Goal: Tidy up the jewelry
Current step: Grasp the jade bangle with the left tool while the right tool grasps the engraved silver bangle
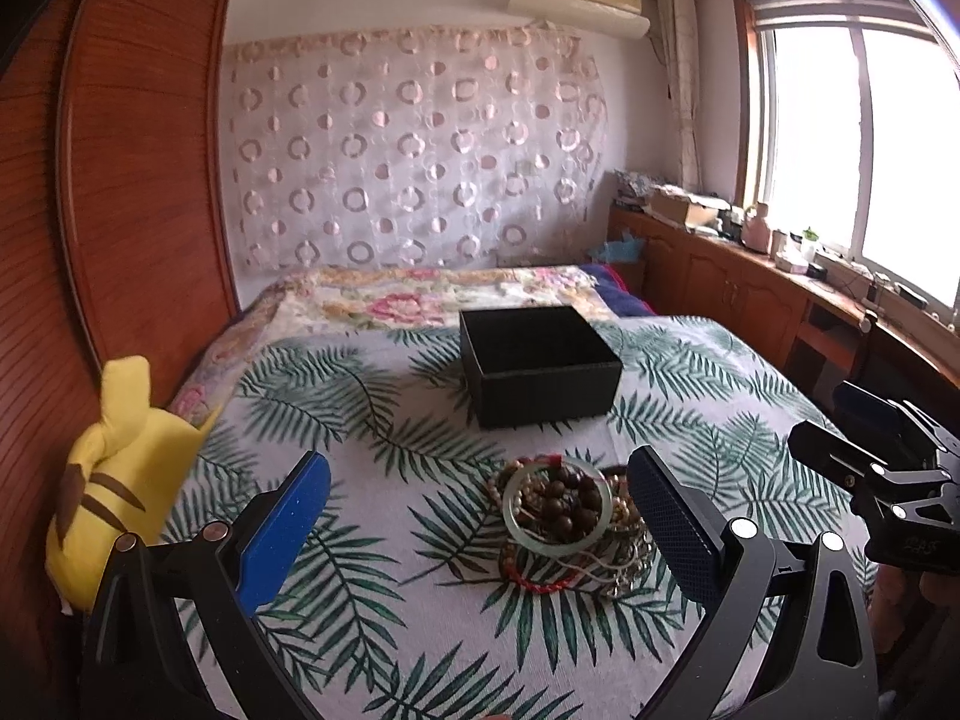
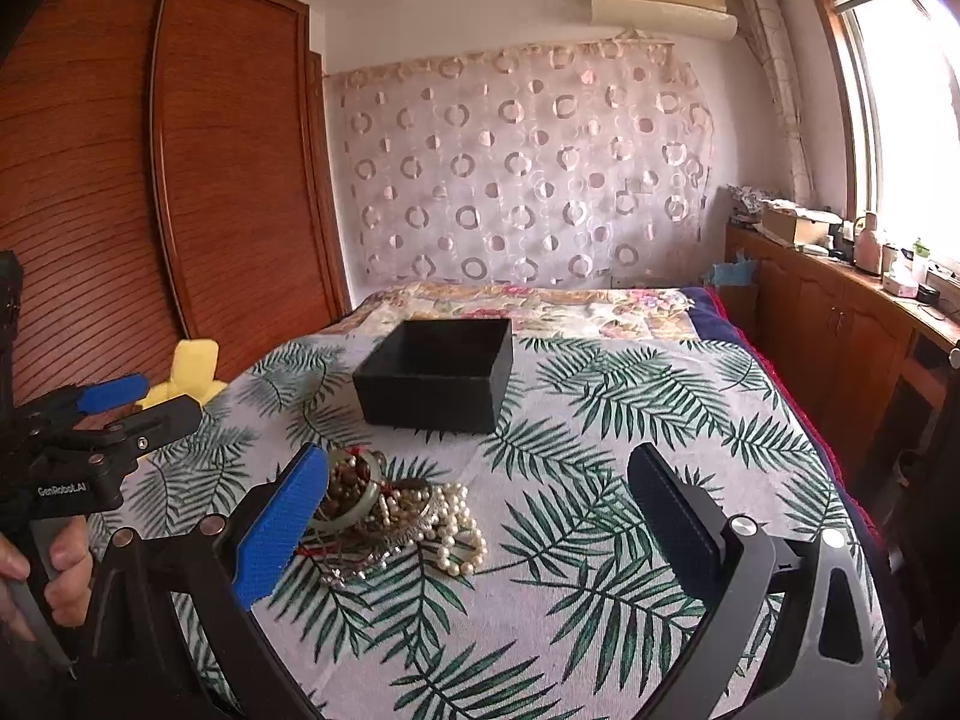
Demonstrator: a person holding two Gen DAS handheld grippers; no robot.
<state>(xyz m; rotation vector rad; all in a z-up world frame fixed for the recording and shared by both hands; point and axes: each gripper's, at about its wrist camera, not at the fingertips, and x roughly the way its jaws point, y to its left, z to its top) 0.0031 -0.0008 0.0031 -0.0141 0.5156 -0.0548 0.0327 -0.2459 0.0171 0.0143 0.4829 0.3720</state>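
Observation:
A pile of jewelry [image 1: 570, 525] lies on the leaf-print bedspread [image 1: 372, 420]: a pale green bangle [image 1: 557, 507] on brown wooden beads, a red cord bracelet [image 1: 543, 585] and chains. In the right wrist view the pile [image 2: 390, 510] also shows a pearl necklace [image 2: 459, 531]. An open, empty black box [image 1: 537, 363] stands behind the pile; it also shows in the right wrist view [image 2: 438, 372]. My left gripper [image 1: 480, 516] is open, above the bed, with the pile between its fingers toward the right one. My right gripper [image 2: 474, 516] is open, with the pile by its left finger.
A yellow plush toy [image 1: 114, 480] lies at the bed's left edge by the wooden wardrobe [image 1: 120, 180]. A wooden cabinet [image 1: 750, 294] with clutter runs under the window on the right. A floral blanket [image 1: 432, 294] covers the far end of the bed.

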